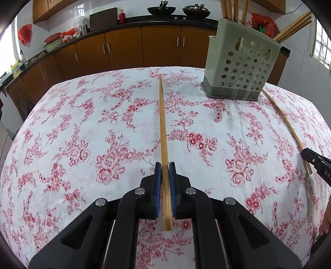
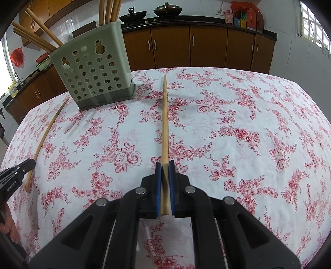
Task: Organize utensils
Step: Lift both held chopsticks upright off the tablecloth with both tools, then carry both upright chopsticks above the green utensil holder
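Observation:
My left gripper (image 1: pixel 165 165) is shut on a wooden chopstick (image 1: pixel 162 120) that runs forward between its blue pads, over the flowered tablecloth. My right gripper (image 2: pixel 165 164) is shut on another wooden chopstick (image 2: pixel 164 115) the same way. A grey-green perforated utensil holder (image 1: pixel 241 72) stands on the table at the far right in the left view and at the far left in the right view (image 2: pixel 93 74). It holds several chopsticks (image 2: pixel 109 10). Each gripper shows at the other view's edge: the right one (image 1: pixel 316 165) and the left one (image 2: pixel 18 171).
The table has a white cloth with red flowers (image 1: pixel 82 124). Brown kitchen cabinets (image 1: pixel 144 47) and a black counter with woks (image 1: pixel 161 9) run behind the table. A hand shows at the lower left edge (image 2: pixel 8 227) of the right view.

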The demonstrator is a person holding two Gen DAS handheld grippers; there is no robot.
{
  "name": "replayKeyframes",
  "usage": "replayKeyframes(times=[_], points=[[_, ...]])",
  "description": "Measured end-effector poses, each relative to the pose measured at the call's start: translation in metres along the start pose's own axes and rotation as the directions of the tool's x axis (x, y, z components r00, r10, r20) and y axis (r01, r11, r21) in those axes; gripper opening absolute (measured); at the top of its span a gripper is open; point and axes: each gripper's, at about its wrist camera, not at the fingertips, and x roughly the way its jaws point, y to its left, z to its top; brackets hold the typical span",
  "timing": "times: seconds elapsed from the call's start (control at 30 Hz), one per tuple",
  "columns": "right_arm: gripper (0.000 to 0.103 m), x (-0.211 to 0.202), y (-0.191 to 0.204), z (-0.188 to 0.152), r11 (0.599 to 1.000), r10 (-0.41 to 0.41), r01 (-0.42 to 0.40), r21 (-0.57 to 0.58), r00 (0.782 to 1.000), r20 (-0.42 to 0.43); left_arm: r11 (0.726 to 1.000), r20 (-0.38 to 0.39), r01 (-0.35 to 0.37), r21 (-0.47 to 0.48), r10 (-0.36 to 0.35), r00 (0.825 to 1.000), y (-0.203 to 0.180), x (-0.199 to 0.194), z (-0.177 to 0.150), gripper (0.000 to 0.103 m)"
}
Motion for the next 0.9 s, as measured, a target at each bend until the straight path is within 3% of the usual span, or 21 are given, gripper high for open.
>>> replayKeyframes(times=[0.2, 0.37, 0.63, 0.9], points=[[0.008, -0.021, -0.004, 0.005, 1.0, 0.01, -0.011, 0.02, 0.999, 0.05, 1.0, -0.015, 0.013, 0.0, -0.013, 1.0, 0.003, -0.01, -0.003, 0.008], [0.008, -0.065, -0.009, 0.027, 1.0, 0.009, -0.014, 0.027, 0.983, 0.182, 0.999, 0.077, 0.031, -0.011, -0.03, 0.997, 0.011, -0.044, 0.013, 0.008], [0.008, -0.121, -0.016, 0.061, 0.999, 0.019, -0.034, 0.036, 0.935, 0.354, 0.995, 0.247, 0.083, -0.048, -0.069, 0.966, 0.021, -0.103, 0.05, 0.007], [0.008, -0.139, -0.02, 0.075, 0.998, 0.026, -0.048, 0.043, 0.912, 0.409, 0.99, 0.318, 0.121, -0.072, -0.092, 0.944, 0.028, -0.126, 0.074, 0.007]])
